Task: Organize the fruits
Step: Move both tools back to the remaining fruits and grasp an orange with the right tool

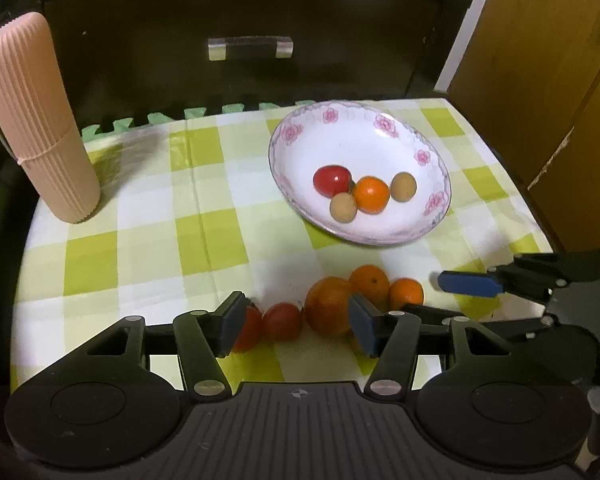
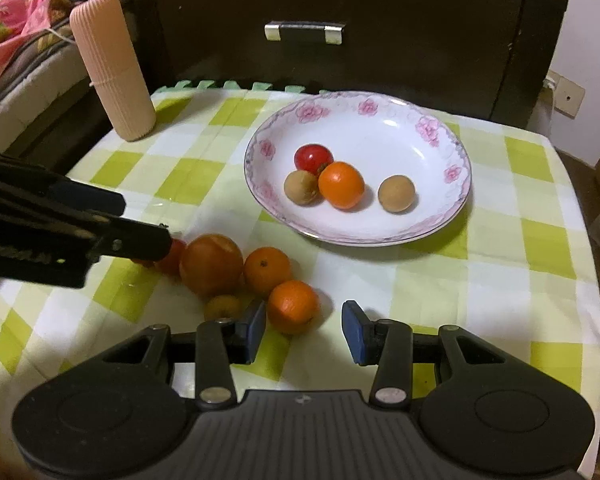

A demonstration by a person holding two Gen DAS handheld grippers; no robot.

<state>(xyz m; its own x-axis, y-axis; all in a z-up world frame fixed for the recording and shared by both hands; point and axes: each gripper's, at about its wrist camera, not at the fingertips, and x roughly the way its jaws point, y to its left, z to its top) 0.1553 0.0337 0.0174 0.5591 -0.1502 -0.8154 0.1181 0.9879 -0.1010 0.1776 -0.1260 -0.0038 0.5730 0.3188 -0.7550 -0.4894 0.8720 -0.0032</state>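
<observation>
Resting on the checked tablecloth (image 2: 500, 264), a loose cluster of fruit lies near the cameras: one large orange (image 2: 211, 264), two smaller oranges (image 2: 267, 272) (image 2: 293, 306), a small brown fruit (image 2: 223, 307) and red tomatoes (image 1: 282, 321) at the cluster's left end. Beyond the cluster, toward the far right, stands a white plate (image 2: 440, 216) with a pink flower border. It contains one red tomato (image 2: 313, 158), one small orange (image 2: 341, 185) and two brown round fruits (image 2: 300, 187) (image 2: 396, 193); the tomato, the orange and one brown fruit touch, the other brown fruit lies apart to the right.

Left gripper (image 1: 296, 326): fingers spread wide, grasping nothing, set around the tomatoes and the large orange at the cluster's left part. Right gripper (image 2: 305, 332): fingers likewise released and empty, with the nearest small orange just inside the left blue pad (image 2: 256, 330).

A ribbed pink cylindrical container (image 2: 112, 68) stands upright at the far left corner of the cloth, its contents hidden. Behind the table is a dark wooden panel (image 2: 380, 8) with a metal-ended handle (image 2: 303, 33). No writing or brand is legible anywhere.
</observation>
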